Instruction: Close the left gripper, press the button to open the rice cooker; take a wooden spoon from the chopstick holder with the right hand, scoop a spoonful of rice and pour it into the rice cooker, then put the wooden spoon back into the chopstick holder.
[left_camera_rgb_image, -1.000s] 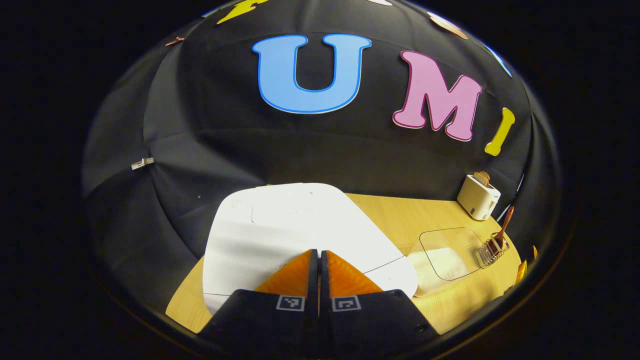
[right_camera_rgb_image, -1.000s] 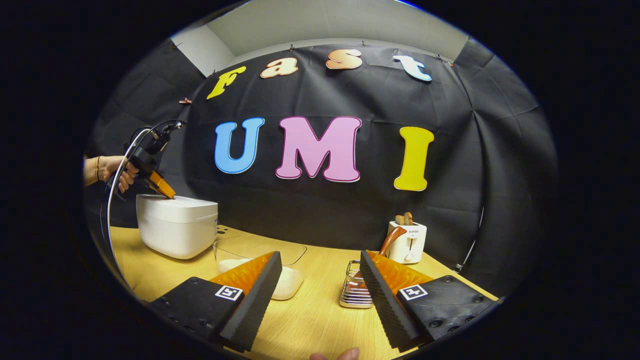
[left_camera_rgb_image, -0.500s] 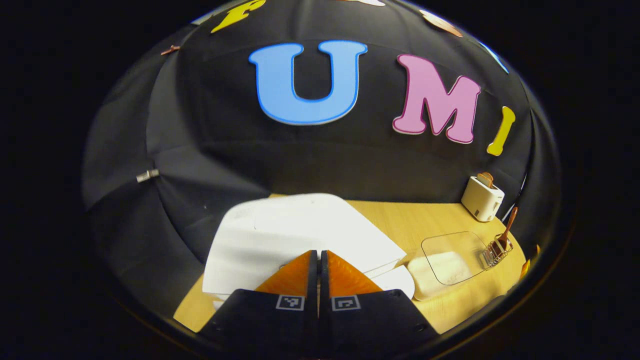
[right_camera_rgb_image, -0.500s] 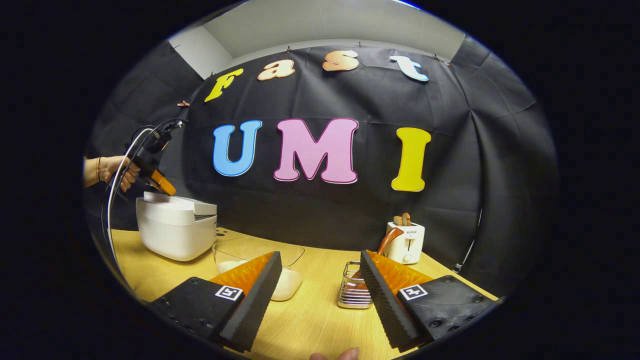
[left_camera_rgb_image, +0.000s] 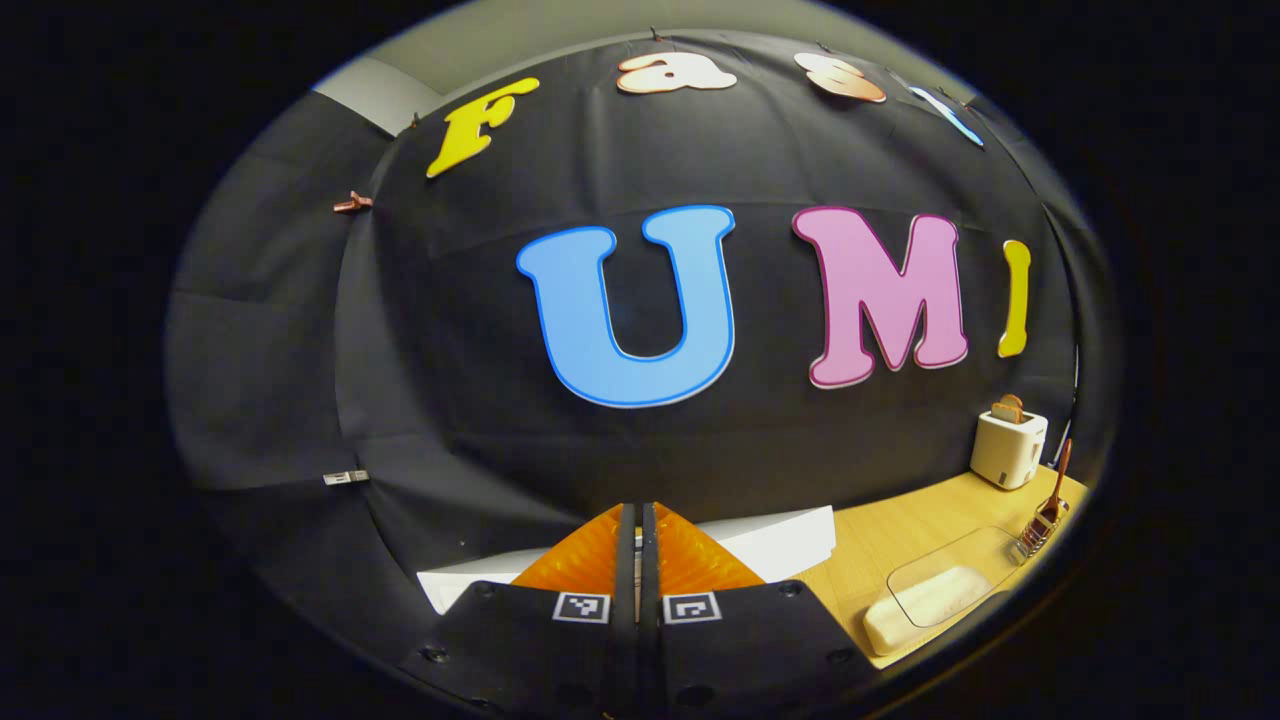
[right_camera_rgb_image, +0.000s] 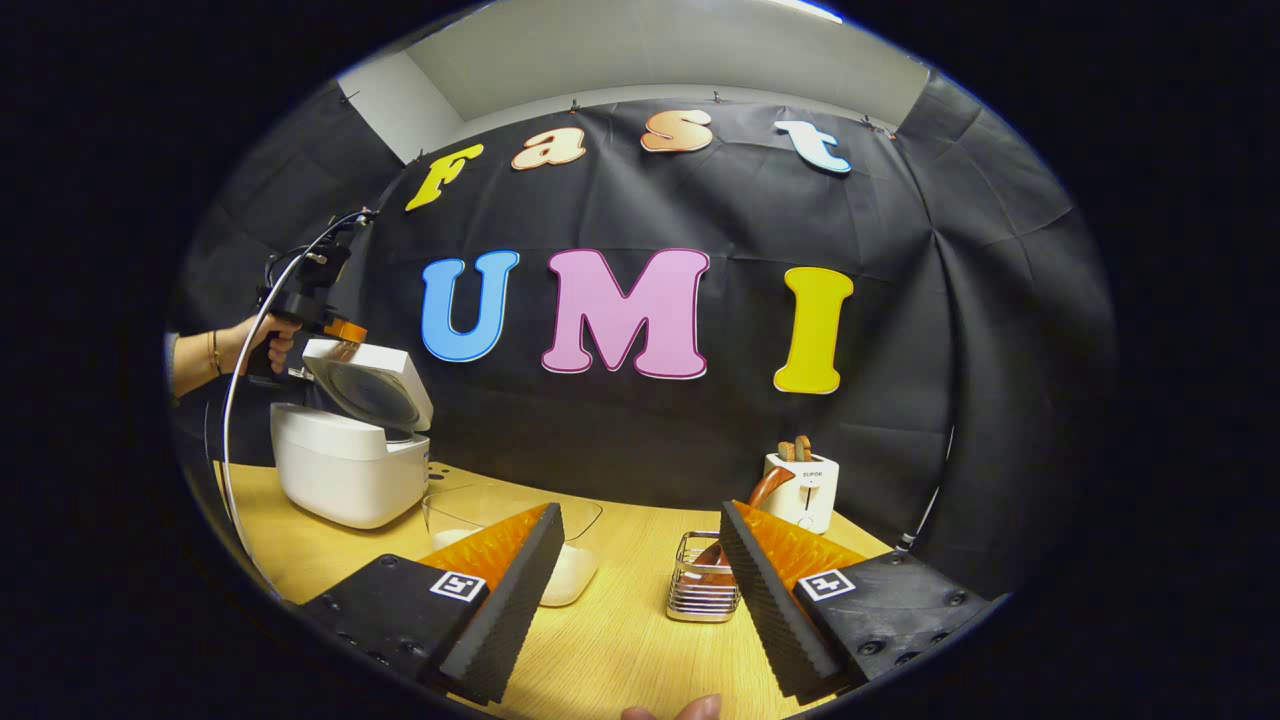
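Black cloth hangs behind a wooden tabletop (left_camera_rgb_image: 900, 540). In the left gripper view, the left claw (left_camera_rgb_image: 637, 520) has its fingers pressed together, holding nothing. It has lifted and now points more level. Just past it is the white cooker lid (left_camera_rgb_image: 780, 535). Far right are the rice dish (left_camera_rgb_image: 940, 600), the holder (left_camera_rgb_image: 1040, 535) with the spoon (left_camera_rgb_image: 1058, 480), and a toaster (left_camera_rgb_image: 1010, 448).

In the right gripper view, the cooker (right_camera_rgb_image: 345, 465) lid (right_camera_rgb_image: 370, 385) has popped up since a second ago, so the button step looks done. A hand (right_camera_rgb_image: 255, 345) holds the left claw behind the lid. The right claw (right_camera_rgb_image: 640, 580) is wide apart and low, aimed at the holder (right_camera_rgb_image: 705, 592). Next comes the spoon (right_camera_rgb_image: 765, 490).
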